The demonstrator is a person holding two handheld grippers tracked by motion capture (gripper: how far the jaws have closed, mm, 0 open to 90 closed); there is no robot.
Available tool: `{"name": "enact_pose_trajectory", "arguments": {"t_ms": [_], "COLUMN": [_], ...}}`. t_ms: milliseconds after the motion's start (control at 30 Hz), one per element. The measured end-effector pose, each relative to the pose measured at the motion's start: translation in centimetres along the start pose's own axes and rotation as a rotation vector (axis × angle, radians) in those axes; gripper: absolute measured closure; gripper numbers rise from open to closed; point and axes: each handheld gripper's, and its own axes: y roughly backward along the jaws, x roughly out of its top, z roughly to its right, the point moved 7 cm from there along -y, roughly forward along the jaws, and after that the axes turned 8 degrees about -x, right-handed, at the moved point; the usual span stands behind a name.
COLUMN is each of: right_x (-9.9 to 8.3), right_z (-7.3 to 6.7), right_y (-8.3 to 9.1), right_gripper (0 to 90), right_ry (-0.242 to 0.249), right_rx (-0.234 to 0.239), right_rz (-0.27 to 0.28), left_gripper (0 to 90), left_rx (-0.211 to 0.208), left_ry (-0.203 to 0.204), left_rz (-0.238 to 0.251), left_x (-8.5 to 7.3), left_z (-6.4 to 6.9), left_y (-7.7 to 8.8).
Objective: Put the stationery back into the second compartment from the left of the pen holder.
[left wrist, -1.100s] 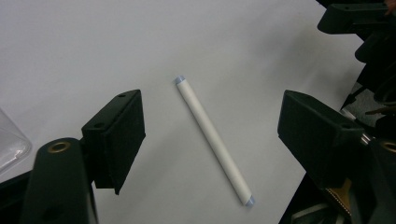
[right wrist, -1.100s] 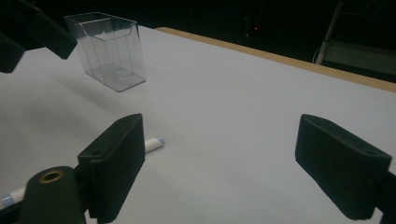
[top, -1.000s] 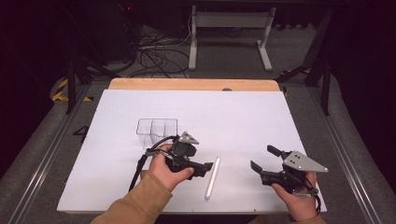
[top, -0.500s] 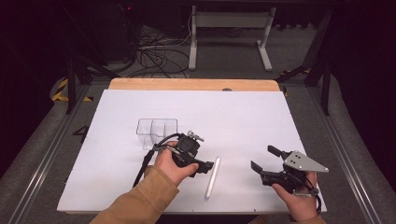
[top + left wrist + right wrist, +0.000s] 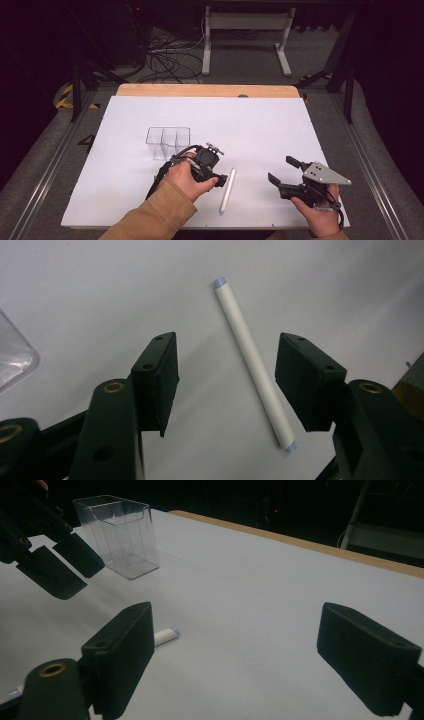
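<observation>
A white tube (image 5: 227,191) lies flat on the white table sheet (image 5: 260,125), near its front edge. My left gripper (image 5: 216,176) points down over the tube's far end. In the left gripper view, the tube (image 5: 252,365) runs between the jaws of this gripper (image 5: 232,382), nearer the right pad (image 5: 305,380), and neither pad touches it. These jaws have just been closing. My right gripper (image 5: 283,169) stands wide open to the right of the tube with nothing between its fingers. In the right gripper view, one tube end (image 5: 165,636) shows past the left jaw of that gripper (image 5: 245,645).
A clear plastic container with dividers (image 5: 168,142) stands upright just behind the left hand, also seen as a clear box (image 5: 117,535) in the right gripper view. A wooden strip (image 5: 205,90) borders the table's far edge. Cables and a stand's legs lie on the floor beyond.
My left gripper has edged slightly right toward the tube and tipped down over it, and its jaws stand narrower. The right gripper and the tube have not moved.
</observation>
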Motion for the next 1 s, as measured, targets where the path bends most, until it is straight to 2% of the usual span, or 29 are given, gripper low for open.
{"name": "enact_pose_trajectory", "arguments": {"t_ms": [100,200,233,267,367,500,733,1000], "right_x": [0.0,0.0,0.0,0.0,0.0,-0.1,-0.1,-0.2], "right_z": [0.0,0.0,0.0,-0.1,-0.1,-0.1,-0.1,-0.1], "right_y": [0.0,0.0,0.0,0.0,0.0,0.0,0.0,0.0], "right_gripper": [16.3,16.3,16.3,16.3,16.3,16.3,16.3,16.3], "right_ry": [0.000,0.000,0.000,0.001,-0.001,-0.001,-0.002,-0.003], "right_rx": [0.001,0.003,0.002,0.004,0.006,0.008,0.008,0.010], "right_rz": [0.000,-0.002,-0.001,-0.001,-0.003,-0.006,-0.007,-0.011], "left_gripper": [44.0,44.3,44.3,44.4,45.2,45.6,45.3,46.6], "left_rx": [-0.009,-0.038,-0.038,-0.050,-0.060,-0.071,-0.076,-0.081], "left_ry": [0.024,0.059,0.059,0.086,0.112,0.142,0.170,0.181], "left_rz": [-0.025,-0.066,-0.066,-0.084,-0.113,-0.131,-0.159,-0.173], "left_x": [0.0,0.0,0.0,0.0,0.1,0.3,0.6,1.0], "left_z": [0.2,0.6,0.6,0.8,0.9,1.0,1.0,1.2], "left_y": [-0.3,-0.7,-0.7,-0.9,-1.2,-1.7,-2.6,-3.6]}}
